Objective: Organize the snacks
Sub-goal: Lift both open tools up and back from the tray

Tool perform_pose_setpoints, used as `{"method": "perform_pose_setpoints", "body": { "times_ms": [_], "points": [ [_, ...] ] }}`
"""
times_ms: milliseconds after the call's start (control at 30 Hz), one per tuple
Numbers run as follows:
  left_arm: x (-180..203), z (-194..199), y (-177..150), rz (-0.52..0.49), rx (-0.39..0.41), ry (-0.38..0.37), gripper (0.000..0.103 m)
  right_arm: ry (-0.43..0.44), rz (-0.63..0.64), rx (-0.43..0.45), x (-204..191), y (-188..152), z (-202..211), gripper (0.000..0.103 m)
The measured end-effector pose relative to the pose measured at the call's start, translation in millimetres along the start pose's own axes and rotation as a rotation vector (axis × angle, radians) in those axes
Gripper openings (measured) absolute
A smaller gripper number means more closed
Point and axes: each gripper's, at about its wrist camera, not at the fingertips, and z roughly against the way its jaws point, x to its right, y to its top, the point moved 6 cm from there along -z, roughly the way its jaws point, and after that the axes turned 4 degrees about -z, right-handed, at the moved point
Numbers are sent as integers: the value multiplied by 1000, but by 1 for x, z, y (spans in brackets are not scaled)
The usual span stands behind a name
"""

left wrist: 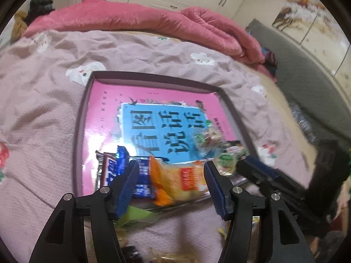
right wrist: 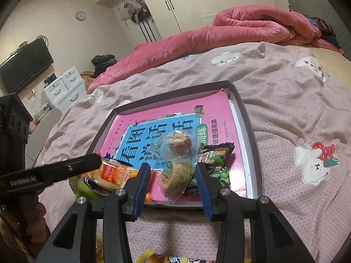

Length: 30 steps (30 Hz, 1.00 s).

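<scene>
A dark shallow tray (left wrist: 153, 77) (right wrist: 252, 142) lies on the bed with a pink and blue book (left wrist: 153, 96) (right wrist: 175, 111) as its floor. My left gripper (left wrist: 171, 175) is open over the tray's near edge. An orange snack packet (left wrist: 175, 178) (right wrist: 114, 173) lies blurred between its fingers, beside a blue packet (left wrist: 142, 188). My right gripper (right wrist: 172, 167) is open around a round pastry in clear wrap (right wrist: 177, 175), with a gap at the left pad. Behind it lie a clear-wrapped red snack (right wrist: 178, 145) and a black and green pea packet (right wrist: 217, 160).
A green packet (left wrist: 140, 217) (right wrist: 81, 186) lies just outside the tray's near edge, and yellow packets (right wrist: 158, 258) lie under my right gripper. A rolled pink quilt (right wrist: 252, 26) lines the bed's far side. A TV (right wrist: 24, 65) and white drawers (right wrist: 65, 85) stand to the left.
</scene>
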Motion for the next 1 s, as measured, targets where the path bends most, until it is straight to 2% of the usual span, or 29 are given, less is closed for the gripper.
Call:
{"method": "perform_pose_setpoints", "body": {
  "times_ms": [300, 567, 1000],
  "points": [
    [-1, 6, 3, 5, 18, -17, 70, 3, -2, 15, -1, 2, 3, 43],
    [-4, 16, 5, 8, 34, -1, 75, 3, 41, 53, -10, 6, 13, 59],
    [-23, 39, 3, 27, 48, 36, 77, 13, 27, 75, -9, 8, 21, 64]
  ]
}}
